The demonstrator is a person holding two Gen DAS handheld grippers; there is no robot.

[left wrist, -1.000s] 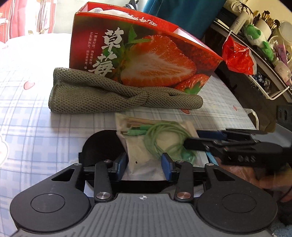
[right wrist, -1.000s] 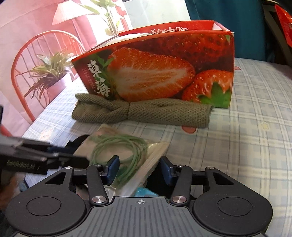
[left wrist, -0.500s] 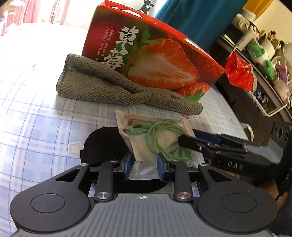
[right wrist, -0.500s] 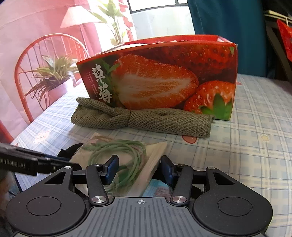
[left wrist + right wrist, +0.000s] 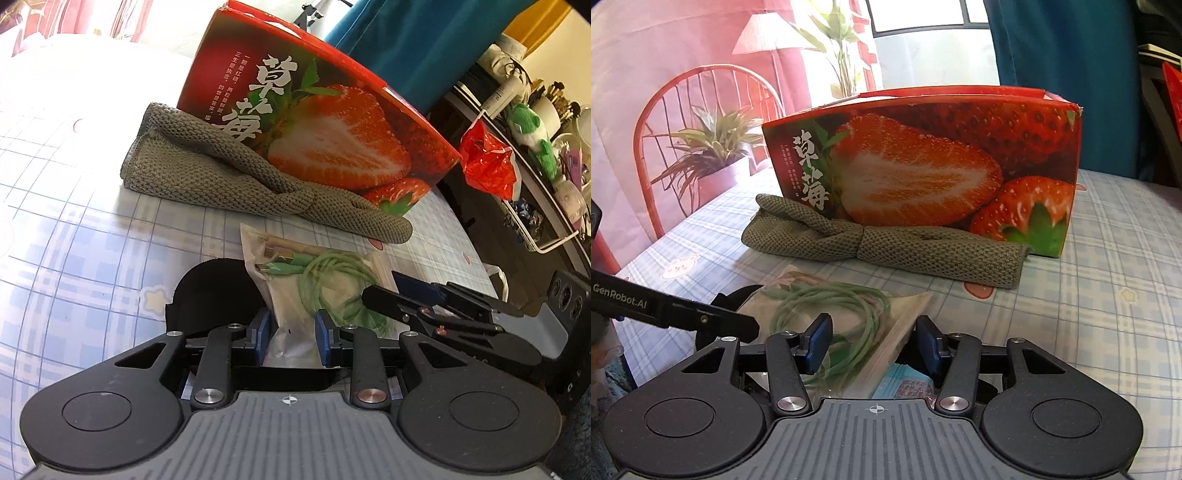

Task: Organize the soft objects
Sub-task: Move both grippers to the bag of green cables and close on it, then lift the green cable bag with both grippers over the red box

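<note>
The cable bag, near the box, is gripped by the left gripper and straddled by the open right gripper, so lifting into the box seems next.

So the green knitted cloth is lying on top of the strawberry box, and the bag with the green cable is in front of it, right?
Not quite. The green knitted cloth lies on the table, along the foot of the strawberry box, not on top of it. The right wrist view shows this. The bag with the green cable is indeed in front of it.
</note>
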